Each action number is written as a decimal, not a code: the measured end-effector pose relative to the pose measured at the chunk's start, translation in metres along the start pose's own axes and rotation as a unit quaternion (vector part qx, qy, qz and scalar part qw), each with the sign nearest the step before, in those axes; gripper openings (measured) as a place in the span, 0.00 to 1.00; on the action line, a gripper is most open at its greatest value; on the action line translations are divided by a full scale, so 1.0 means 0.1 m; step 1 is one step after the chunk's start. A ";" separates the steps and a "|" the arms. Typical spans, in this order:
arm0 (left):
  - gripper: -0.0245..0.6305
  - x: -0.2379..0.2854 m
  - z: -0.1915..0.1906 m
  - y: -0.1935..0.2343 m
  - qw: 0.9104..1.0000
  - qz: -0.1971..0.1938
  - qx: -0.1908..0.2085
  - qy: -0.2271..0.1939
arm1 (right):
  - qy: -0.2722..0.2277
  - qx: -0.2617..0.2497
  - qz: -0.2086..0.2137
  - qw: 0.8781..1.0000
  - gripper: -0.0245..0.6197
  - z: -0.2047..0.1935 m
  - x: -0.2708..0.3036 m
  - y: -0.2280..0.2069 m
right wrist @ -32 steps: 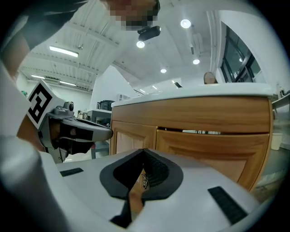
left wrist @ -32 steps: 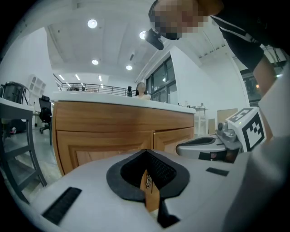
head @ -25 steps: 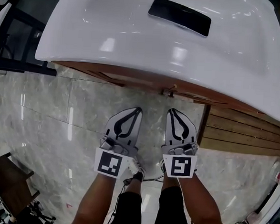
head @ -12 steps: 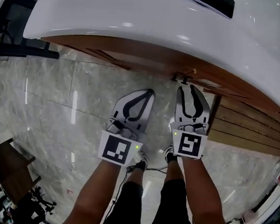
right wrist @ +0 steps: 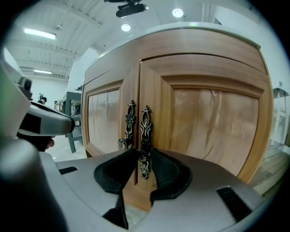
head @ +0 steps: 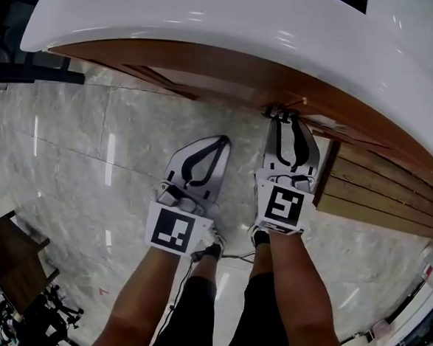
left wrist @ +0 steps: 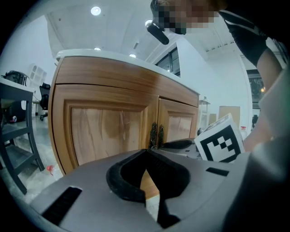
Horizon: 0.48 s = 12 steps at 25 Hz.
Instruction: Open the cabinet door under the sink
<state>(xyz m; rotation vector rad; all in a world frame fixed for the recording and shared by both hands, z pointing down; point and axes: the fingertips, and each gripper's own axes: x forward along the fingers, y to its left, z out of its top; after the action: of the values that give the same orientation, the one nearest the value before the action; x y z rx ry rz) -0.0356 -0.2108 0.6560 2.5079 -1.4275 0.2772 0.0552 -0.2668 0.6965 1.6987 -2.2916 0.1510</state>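
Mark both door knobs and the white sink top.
Right door's dark ornate metal knob (right wrist: 142, 157): right gripper view, round head.
Left door's matching knob (right wrist: 122, 144): right gripper view, round head.
Glossy white sink top (head: 212, 20): head view, bare upper surface.

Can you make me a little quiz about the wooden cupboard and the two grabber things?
1. True or false: the left gripper is holding a door handle.
2. What stands between the jaws of the right gripper? A) a sponge B) the right door's handle C) a cup
3. Fill in: the cabinet doors are both ____.
Key: 1 false; its jaws are shut on nothing. 2 B; those jaws have just been opening, and the handle sits between them, not visibly clamped. 3 closed.
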 end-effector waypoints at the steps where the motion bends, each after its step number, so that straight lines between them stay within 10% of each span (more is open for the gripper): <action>1: 0.07 -0.02 -0.01 0.00 1.000 -0.001 0.001 0.001 | 0.000 -0.002 -0.014 1.000 0.24 0.00 0.01 0.00; 12: 0.07 -0.16 -0.02 0.01 1.000 0.004 -0.001 -0.001 | 0.024 0.014 -0.057 0.998 0.19 -0.06 0.00 0.00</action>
<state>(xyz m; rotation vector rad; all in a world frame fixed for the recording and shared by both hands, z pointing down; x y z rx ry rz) -0.0451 -0.1973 0.6539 2.5025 -1.4386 0.2740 0.0558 -0.2647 0.7024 1.8135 -2.1625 0.1999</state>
